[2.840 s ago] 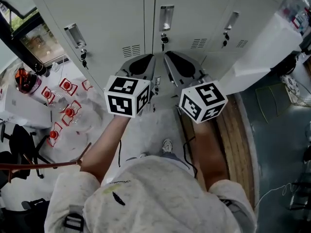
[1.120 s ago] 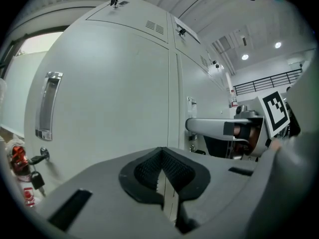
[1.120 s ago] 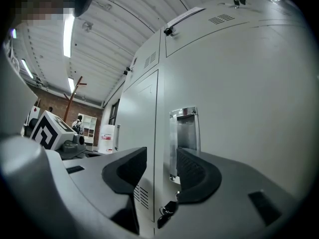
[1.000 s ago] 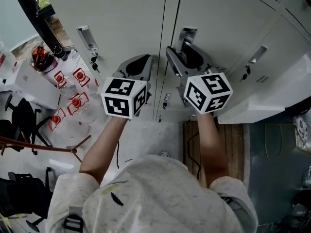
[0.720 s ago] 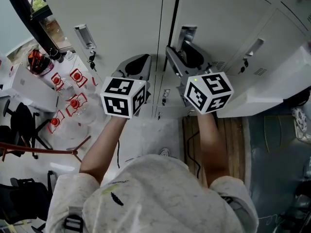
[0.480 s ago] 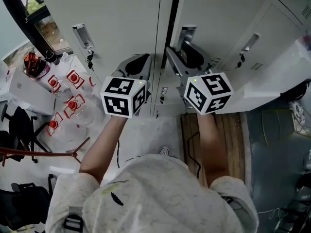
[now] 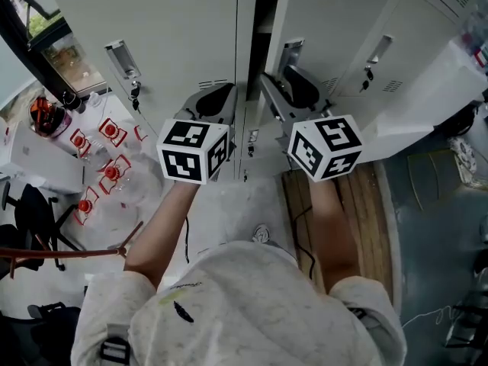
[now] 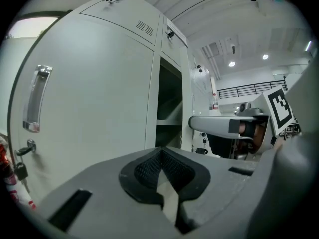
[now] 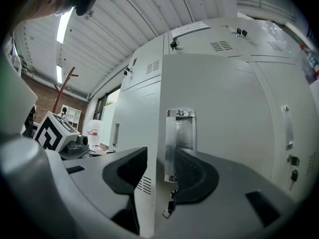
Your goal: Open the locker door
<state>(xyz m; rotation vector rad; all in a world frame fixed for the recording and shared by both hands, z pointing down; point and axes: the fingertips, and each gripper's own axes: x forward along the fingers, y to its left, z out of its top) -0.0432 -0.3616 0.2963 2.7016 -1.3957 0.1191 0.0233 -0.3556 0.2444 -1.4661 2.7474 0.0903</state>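
Note:
The grey locker door (image 7: 335,21) stands ajar, with a dark gap (image 7: 264,6) along its left edge. My right gripper (image 7: 280,82) is shut on that edge at the metal handle (image 7: 290,52). In the right gripper view one jaw sits left of the door edge and the other lies over the handle (image 9: 178,133), the gripper (image 9: 159,176) clamping the door (image 9: 224,108) between them. My left gripper (image 7: 221,97) hangs beside it, in front of the neighbouring locker, shut on nothing; its pads (image 8: 160,156) meet. The left gripper view looks into the opened locker (image 8: 169,108) with a shelf inside.
Closed lockers with handles and hanging keys flank the door at left (image 7: 122,56) and right (image 7: 377,48). A white table (image 7: 427,82) juts in at the right above a wooden floor strip (image 7: 366,204). At the left stand red-and-white items (image 7: 107,151) and a black chair (image 7: 30,212).
My right gripper went up to the handle and closed on it. Since then the door has swung out and the dark gap has widened. The left gripper has barely moved.

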